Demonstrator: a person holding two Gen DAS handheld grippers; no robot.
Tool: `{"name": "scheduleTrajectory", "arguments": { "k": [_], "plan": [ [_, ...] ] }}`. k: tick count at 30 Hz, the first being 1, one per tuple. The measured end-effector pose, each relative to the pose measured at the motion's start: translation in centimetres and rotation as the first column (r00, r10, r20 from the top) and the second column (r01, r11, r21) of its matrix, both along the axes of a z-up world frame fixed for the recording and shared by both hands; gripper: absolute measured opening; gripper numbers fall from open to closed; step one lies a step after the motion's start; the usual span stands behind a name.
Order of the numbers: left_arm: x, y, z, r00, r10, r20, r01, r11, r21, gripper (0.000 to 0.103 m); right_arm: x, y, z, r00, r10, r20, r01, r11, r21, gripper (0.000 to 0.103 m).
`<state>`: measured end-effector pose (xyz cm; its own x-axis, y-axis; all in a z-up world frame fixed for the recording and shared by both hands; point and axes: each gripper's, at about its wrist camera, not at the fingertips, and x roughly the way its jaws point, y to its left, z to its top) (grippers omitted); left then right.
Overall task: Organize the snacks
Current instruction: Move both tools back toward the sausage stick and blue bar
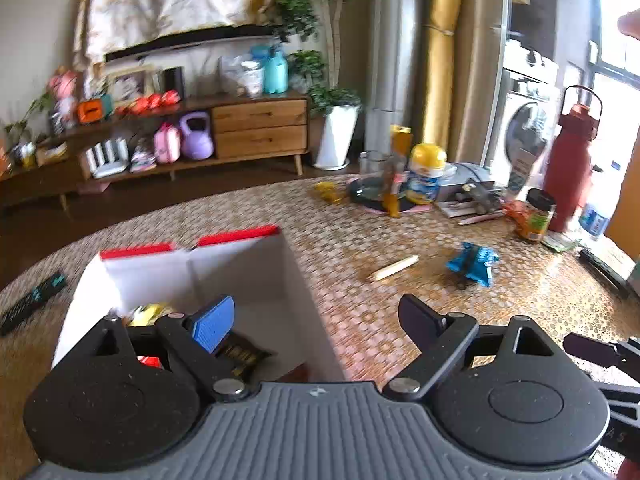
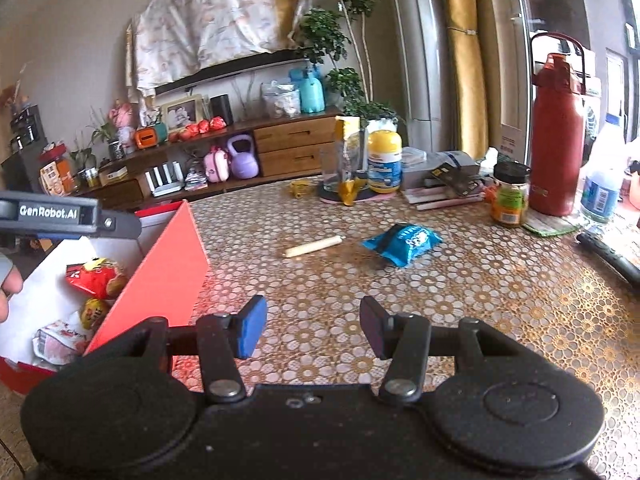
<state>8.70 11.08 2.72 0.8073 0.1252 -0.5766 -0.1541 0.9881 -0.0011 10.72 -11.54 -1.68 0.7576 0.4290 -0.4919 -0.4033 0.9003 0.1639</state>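
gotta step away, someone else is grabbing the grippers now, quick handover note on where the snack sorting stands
Left gripper: open, empty, over the near corner of the red box.
Right gripper: open, empty, above the table beside the box.
Done: several snack packs already lie in the box.
Left: the blue snack pack and the pale stick snack, both loose on the table ahead of the right gripper.
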Motion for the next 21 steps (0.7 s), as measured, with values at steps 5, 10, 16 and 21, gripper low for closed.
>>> {"name": "scheduleTrajectory", "arguments": {
  "k": [5,10,16,21],
  "plan": [
    [2.6,-2.1,0.4,0.997,-0.072,-0.008,0.073,0.996,0.046,0.090,0.8,-0.8,-0.4,1.000,-0.020,-0.011,0.020,1.000,0.004,0.051],
    [5.7,-4.0,0.1,0.986,-0.161,-0.041,0.165,0.982,0.090,0.090,1.6,-1.5,-0.6,0.999,-0.043,-0.020,0.044,0.999,0.004,0.051],
    [9.2,-5.3,-1.2,0.967,-0.233,-0.105,0.243,0.965,0.101,0.090,2.9,-2.3,-1.0,0.997,-0.076,-0.034,0.076,0.997,0.007,0.052],
    [12.1,-5.5,-2.5,0.950,-0.265,-0.164,0.281,0.956,0.084,0.090,4.2,-2.9,-1.3,0.994,-0.102,-0.044,0.102,0.995,0.007,0.053]
  ]
}}
